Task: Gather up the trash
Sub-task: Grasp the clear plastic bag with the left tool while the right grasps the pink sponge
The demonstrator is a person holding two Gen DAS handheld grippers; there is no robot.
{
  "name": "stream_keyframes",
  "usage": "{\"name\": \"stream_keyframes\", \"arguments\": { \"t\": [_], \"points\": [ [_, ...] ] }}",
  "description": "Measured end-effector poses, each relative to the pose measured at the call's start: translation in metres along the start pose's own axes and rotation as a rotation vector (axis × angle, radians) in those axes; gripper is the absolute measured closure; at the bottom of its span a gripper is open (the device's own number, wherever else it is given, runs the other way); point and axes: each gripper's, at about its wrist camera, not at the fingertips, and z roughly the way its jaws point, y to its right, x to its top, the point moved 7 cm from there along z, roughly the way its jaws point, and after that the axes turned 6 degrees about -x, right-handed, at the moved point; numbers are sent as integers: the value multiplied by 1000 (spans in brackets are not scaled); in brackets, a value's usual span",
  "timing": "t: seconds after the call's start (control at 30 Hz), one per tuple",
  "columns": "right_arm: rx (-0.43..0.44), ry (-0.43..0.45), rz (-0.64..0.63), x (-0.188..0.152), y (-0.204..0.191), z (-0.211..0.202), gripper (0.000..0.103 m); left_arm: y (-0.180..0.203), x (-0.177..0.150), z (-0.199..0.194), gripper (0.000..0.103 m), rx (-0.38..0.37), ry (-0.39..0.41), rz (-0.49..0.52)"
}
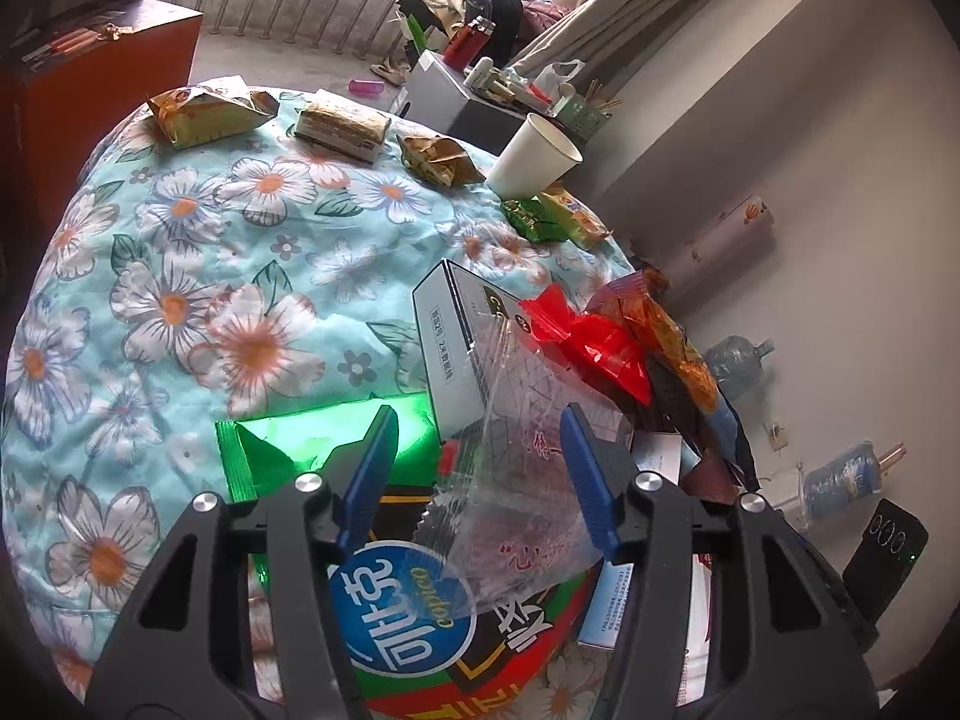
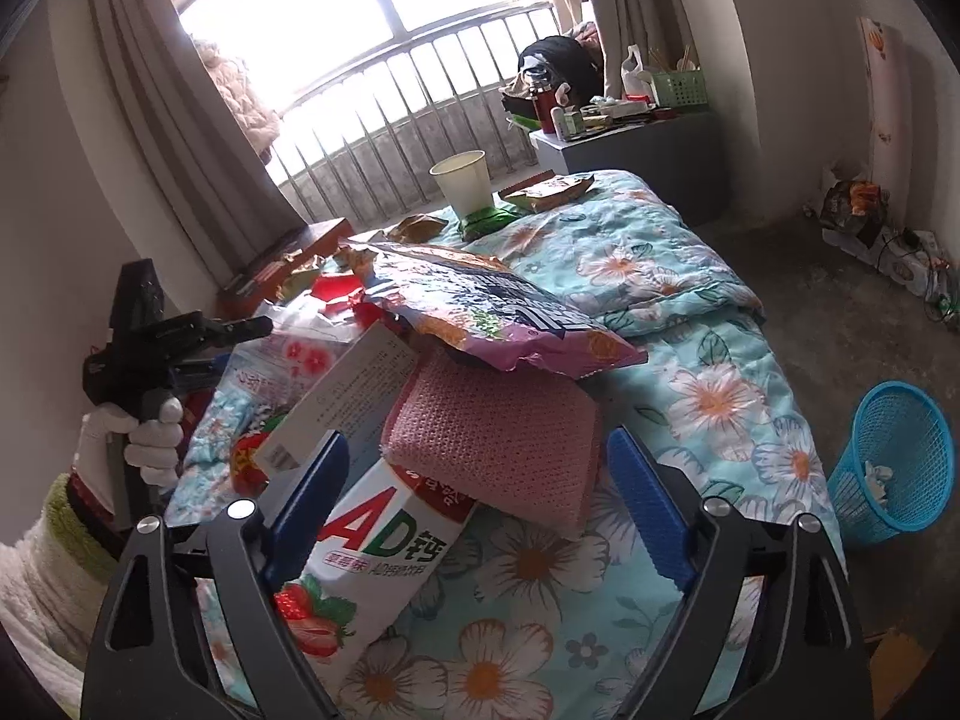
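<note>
Two tools hang over a heap of trash on a flowered bed quilt (image 2: 690, 276). Between the wide-spread blue fingers of the left tool (image 1: 480, 468) lies a clear plastic wrapper (image 1: 528, 480), not clamped; just beyond it sit a white box (image 1: 456, 348) and a red wrapper (image 1: 588, 342), with a green foil packet (image 1: 288, 450) to its left. The right tool (image 2: 480, 480) also gapes wide and grips nothing; a pink mesh cloth (image 2: 498, 432) and a strawberry milk pack (image 2: 372, 558) lie between its fingers. A paper cup (image 2: 462, 183) stands far ahead, and a blue basket (image 2: 894, 462) stands on the floor to its right.
</note>
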Motion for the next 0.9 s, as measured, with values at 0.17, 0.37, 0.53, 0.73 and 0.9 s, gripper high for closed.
{"name": "stream_keyframes", "arguments": {
  "t": [0.17, 0.37, 0.53, 0.73, 0.9],
  "points": [
    [-70, 19, -186, -12, -4, -2, 34, -4, -2, -5, 69, -14, 7, -10],
    [-143, -13, -396, -33, -15, 10, 46, 1, -3, -12, 80, -34, 23, 7],
    [-223, 6, -495, -37, -19, 22, 51, 5, -5, -14, 86, -57, 20, 10],
    [-331, 50, -610, -34, -29, 30, 55, 8, -7, -21, 90, -68, 30, 19],
    [-362, 65, -641, -35, -36, 33, 72, 6, -8, -26, 92, -74, 36, 4]
  ]
}}
